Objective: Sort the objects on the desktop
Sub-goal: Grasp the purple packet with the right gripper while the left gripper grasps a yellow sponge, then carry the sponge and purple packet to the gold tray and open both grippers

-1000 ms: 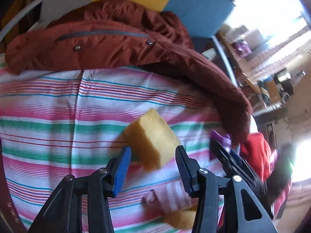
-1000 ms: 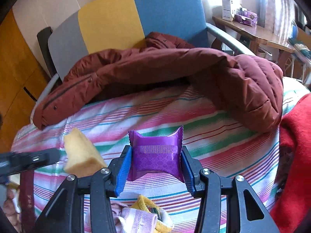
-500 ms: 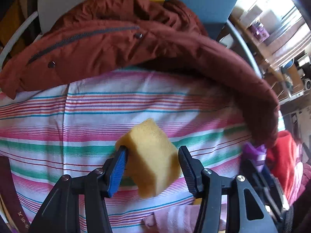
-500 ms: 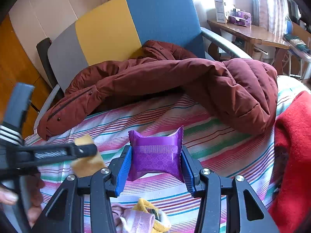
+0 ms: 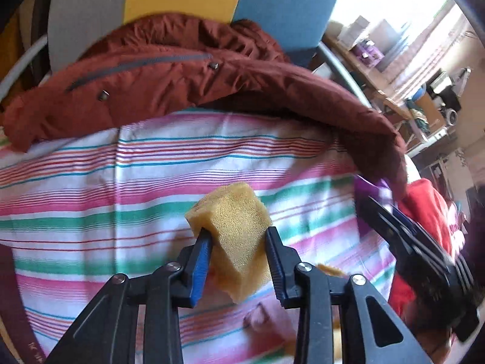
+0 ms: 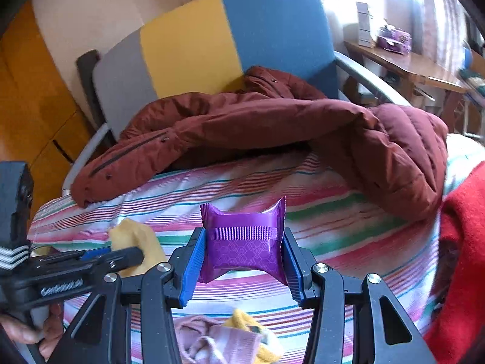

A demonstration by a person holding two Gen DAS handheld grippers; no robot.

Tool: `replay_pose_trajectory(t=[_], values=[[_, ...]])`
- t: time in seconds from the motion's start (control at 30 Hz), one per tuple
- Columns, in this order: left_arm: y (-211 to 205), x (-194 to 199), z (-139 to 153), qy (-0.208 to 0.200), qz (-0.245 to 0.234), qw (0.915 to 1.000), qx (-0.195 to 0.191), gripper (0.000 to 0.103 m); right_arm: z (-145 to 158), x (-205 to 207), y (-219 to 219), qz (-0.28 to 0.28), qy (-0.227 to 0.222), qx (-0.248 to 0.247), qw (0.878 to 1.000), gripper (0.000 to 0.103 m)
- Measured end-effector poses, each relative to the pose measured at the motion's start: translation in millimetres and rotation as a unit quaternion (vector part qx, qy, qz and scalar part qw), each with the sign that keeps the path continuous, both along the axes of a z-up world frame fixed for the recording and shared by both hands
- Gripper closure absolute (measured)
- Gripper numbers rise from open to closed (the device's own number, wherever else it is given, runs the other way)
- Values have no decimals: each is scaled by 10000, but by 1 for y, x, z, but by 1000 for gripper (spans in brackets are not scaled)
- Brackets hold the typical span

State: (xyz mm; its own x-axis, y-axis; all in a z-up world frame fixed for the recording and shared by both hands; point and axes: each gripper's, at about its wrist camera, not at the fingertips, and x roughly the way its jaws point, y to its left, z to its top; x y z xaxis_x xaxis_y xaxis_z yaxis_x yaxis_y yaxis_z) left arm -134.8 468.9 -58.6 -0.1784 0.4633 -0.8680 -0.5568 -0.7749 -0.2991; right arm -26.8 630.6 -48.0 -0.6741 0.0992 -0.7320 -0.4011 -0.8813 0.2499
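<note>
My left tongs (image 5: pixel 236 256) are closed on the yellow porous sponge block (image 5: pixel 235 232), blue pads pressing both its sides, block tilted and lifted off the striped pink-green-white cloth (image 5: pixel 91 188); it sits centre frame in left wrist view, lower left in right wrist view

My right tongs (image 6: pixel 242 261) are clamped on the shiny purple foil sachet (image 6: pixel 244 242), pinched at the waist so the crimped ends flare out; centre frame in right wrist view, above the cloth. In left wrist view the right tongs show blurred at the right edge with a bit of purple at the tip

Rust-brown puffer jacket (image 6: pixel 272 127) lies across the upper half of both views, draped over the far edge of the cloth, against a chair back in grey, yellow and blue panels (image 6: pixel 212 42)

Red fleece fabric (image 6: pixel 460 257) at right edge, right wrist view. Crumpled pink and yellow socks (image 6: pixel 224 339) at the bottom, below the sachet. Wooden side table (image 6: pixel 409 66) upper right with small items, too blurred to tell
</note>
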Motion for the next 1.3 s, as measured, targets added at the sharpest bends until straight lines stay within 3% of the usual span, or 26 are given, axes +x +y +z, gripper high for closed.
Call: replay_pose_trajectory(t=[0.13,0.43,0.7,1.07,1.3], values=[[-40,15,26,587,28,9982,117,68,4,-4,-16,424,145,-70,9990,54],[-134,50,76,1301,293,9909,178,68,8,-11,-59,1149,228,-174,9930,54],[-246,69,92,1224,890,9881,292,68,8,-20,-128,1778,-99,17,9840,54],[-379,67,103,1337,1605,9773,350,68,30,-23,-252,2698,52,-244,9626,54],[-431,54,94,1462,1701,9740,322,68,31,-42,-344,3173,-16,-366,9476,54]])
